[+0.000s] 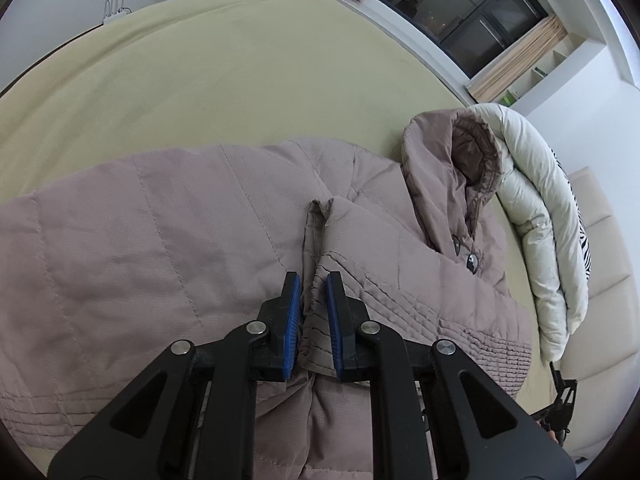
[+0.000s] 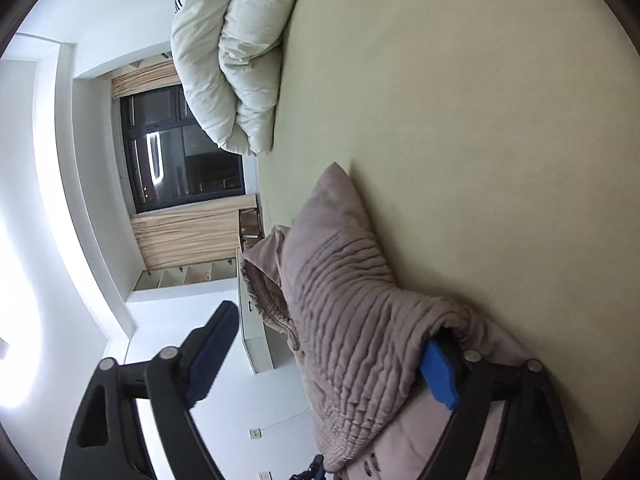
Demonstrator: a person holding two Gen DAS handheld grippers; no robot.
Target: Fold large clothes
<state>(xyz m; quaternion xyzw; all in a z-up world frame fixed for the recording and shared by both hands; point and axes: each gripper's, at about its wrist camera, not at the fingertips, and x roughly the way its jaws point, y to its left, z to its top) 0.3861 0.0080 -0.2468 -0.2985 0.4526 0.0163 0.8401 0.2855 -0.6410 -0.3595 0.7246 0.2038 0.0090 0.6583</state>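
Left hand-held gripper (image 1: 313,308) pinching jacket (image 1: 160,220) cuff, right hand-held gripper (image 2: 332,354) spread w/ jacket draped.

Bed with a coat and a duvet

The bed (image 1: 200,80) carried a mauve padded coat (image 1: 160,232) directly beneath the left gripper, and a rolled white duvet (image 1: 536,208) lay off to its right.

A dusty mauve-brown quilted coat (image 1: 200,216), its hood lining (image 1: 472,148) a darker brown, is lying across a pale yellow-green bedsheet (image 1: 200,80), while a cream duvet (image 1: 536,208) is showing beside a black-and-white zebra-striped pillow (image 1: 585,248); blue pads are lining the black left gripper (image 1: 314,320) and right gripper (image 2: 332,354)
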